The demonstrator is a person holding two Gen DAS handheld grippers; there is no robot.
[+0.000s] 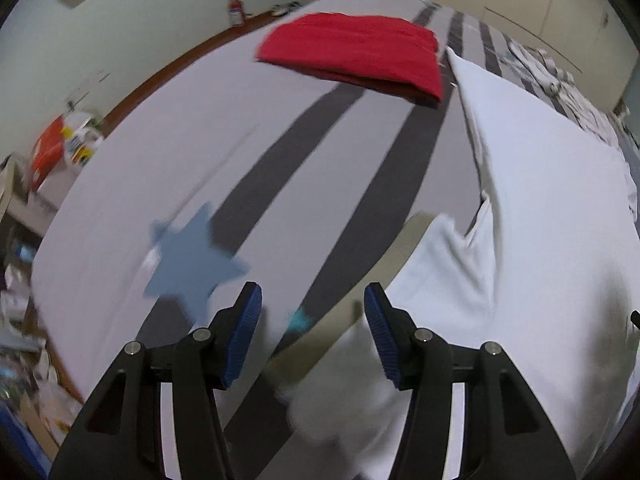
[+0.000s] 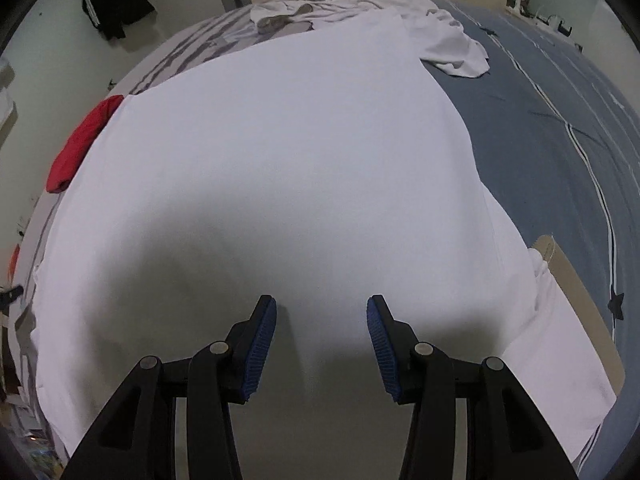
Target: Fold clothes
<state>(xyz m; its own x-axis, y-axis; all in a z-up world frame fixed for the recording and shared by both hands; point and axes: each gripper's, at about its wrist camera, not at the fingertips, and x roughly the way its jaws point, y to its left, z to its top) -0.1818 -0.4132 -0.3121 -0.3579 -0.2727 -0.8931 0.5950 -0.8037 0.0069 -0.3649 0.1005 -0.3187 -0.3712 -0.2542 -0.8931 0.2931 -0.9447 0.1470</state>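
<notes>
Nearest the lens in each view stand the black arms and blue ribbed pads of a tool, both spread with nothing between the pads; the left tool (image 1: 313, 312) hangs over the striped bed sheet at the white garment's edge, and the right tool (image 2: 322, 320) hangs over the middle of that garment, casting a broad shadow on it; the bed (image 1: 168, 152) fills both views, its cover grey with dark stripes on one side and blue (image 2: 560, 128) with thin white lines on the other; the white garment (image 2: 280, 152) lies spread flat across the bed, smooth over most of its surface, with one sleeve (image 2: 560, 352) reaching toward the right edge of the right wrist view; a tan board (image 2: 576, 288) shows from beneath that sleeve; a folded red garment (image 1: 356, 56) rests on the grey cover just beside the white one; a heap of crumpled white clothes (image 2: 420, 16) lies at the far end of the bed; a blue star (image 1: 192, 260) is printed on the cover near the left tool; a red fire extinguisher (image 1: 236, 10) stands by the far wall.
</notes>
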